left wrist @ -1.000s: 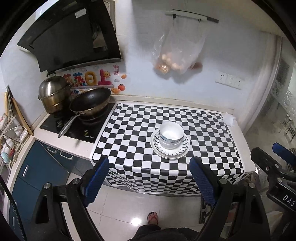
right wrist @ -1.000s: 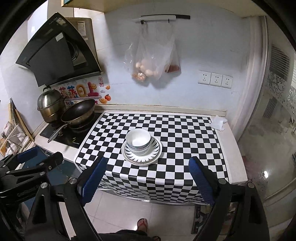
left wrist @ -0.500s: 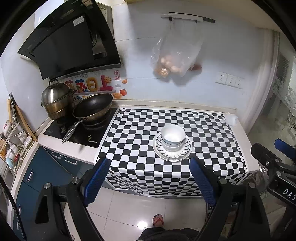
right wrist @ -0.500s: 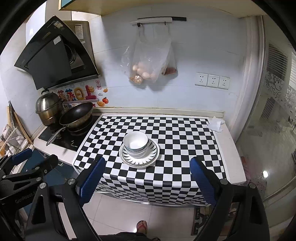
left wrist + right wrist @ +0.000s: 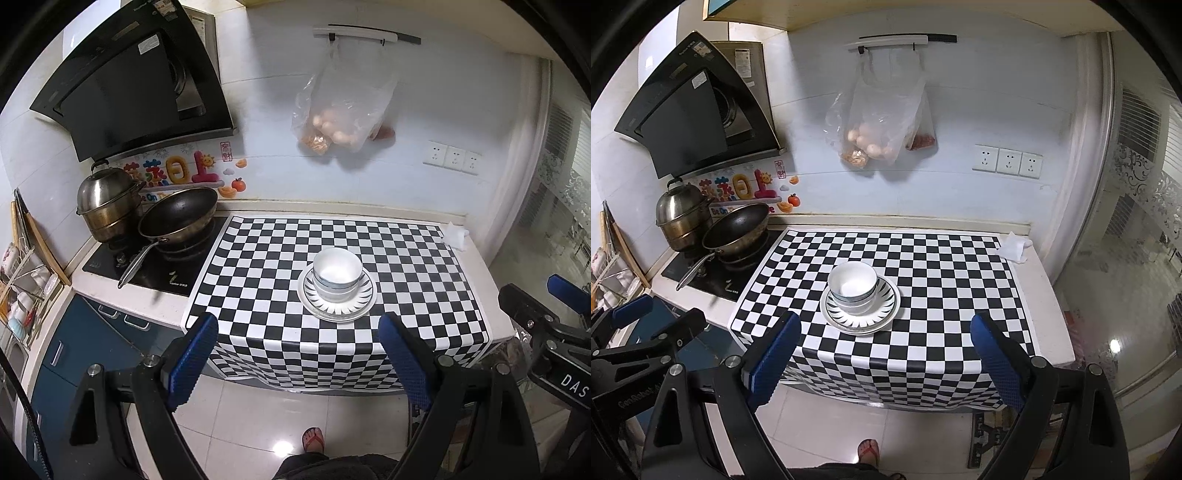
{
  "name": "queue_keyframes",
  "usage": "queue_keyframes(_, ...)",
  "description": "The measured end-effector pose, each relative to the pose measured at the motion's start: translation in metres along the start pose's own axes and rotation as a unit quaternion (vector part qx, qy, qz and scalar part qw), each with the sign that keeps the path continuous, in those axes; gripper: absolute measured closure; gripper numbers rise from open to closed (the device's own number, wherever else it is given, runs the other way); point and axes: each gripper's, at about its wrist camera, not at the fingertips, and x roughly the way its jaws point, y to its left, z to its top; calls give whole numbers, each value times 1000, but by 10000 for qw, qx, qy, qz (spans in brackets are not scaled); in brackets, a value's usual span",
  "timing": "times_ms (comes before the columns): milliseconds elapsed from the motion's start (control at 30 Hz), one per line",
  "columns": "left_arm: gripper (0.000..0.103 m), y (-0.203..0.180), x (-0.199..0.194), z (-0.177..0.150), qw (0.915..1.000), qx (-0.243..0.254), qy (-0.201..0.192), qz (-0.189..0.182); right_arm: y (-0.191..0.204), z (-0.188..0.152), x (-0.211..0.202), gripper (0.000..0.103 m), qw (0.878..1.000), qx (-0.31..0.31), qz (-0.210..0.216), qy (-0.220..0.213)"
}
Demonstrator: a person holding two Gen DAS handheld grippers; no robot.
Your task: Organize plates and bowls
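White bowls [image 5: 336, 275] [image 5: 852, 288] with a dark rim band sit nested on a stack of fan-patterned plates [image 5: 364, 302] [image 5: 886, 314], on the checkered cloth [image 5: 406, 258] [image 5: 942, 266] over the counter. My left gripper [image 5: 297, 350] hangs open in front of the counter's edge, well short of the stack, nothing between its blue pads. My right gripper [image 5: 886, 350] is also open and empty, held back the same way. Each gripper shows at the other view's side edge.
A wok [image 5: 177, 218] [image 5: 737, 230] and a steel steamer pot [image 5: 107, 203] [image 5: 681, 214] stand on the hob at left. A dish rack [image 5: 22, 273] is far left. A food bag [image 5: 343, 107] [image 5: 882, 122] hangs on the wall. A white cloth [image 5: 456, 236] [image 5: 1015, 247] lies at the counter's right end. A person's sandalled foot [image 5: 313, 439] is below.
Both views have tilted up a little, so the counter and the stack sit slightly lower in frame. Bowls and plates have not moved; both grippers stay open.
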Motion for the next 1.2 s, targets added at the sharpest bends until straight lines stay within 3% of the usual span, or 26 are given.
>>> queue_keyframes(1200, 14, -3, -3, 6, 10000, 53, -52, -55, -3, -5, -9, 8, 10000, -8, -57, -16)
